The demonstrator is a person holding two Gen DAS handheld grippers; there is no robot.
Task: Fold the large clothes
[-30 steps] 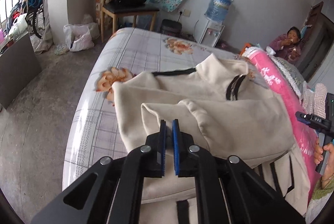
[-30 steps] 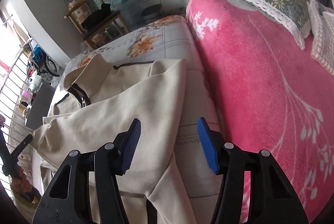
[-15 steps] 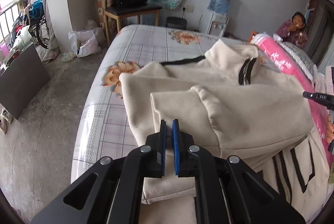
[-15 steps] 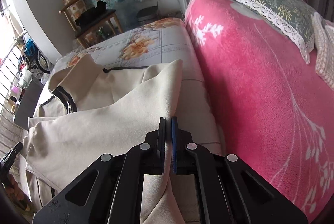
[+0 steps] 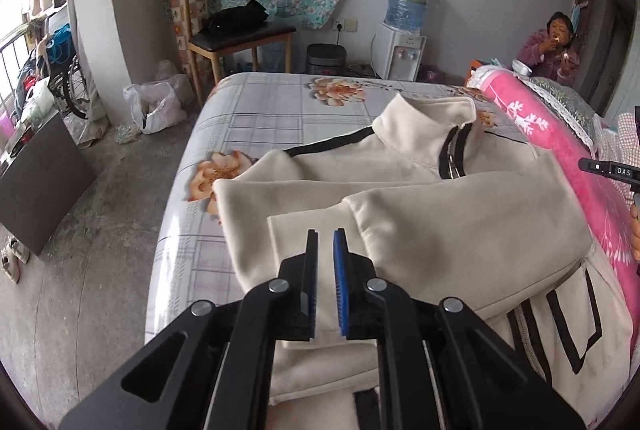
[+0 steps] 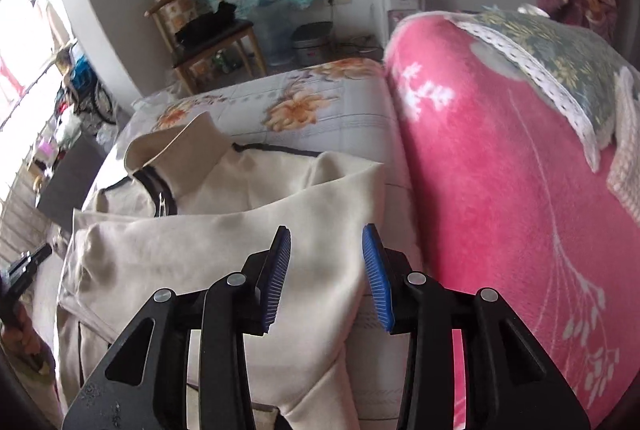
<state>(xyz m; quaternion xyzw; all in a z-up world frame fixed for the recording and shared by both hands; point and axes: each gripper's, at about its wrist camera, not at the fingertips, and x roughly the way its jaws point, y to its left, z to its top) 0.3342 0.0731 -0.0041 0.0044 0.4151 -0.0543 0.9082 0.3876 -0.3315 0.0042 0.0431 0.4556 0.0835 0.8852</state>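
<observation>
Nearest in the left wrist view, the left gripper [image 5: 325, 244] shows its fingers almost together, a narrow slit between the blue pads. They hang over the folded sleeve [image 5: 316, 230], but whether any cloth is caught in that slit cannot be told. In the right wrist view, the right gripper [image 6: 326, 250] has just been opening; its fingers stand about half apart. The cream cloth lies in the gap below them and the pads do not press on it, so this hand has let go.

The jacket [image 5: 432, 205] lies on the bed [image 5: 256, 105], collar toward the far end, zip up. Both sleeves are laid across the chest, and its right edge rests against the pink blanket [image 6: 500, 165]. The black-trimmed hem lies nearest, not yet turned.

Judgement: the sleeve-in step appears complete on the right side and is finishing on the left. The next move likely calls for both grippers to take the hem at its two corners and carry it up toward the collar, keeping the sleeves flat.

Beyond the bed stand a chair [image 5: 236, 29] and a water dispenser [image 5: 402, 45]; a seated person [image 5: 554, 47] is at the far right.
</observation>
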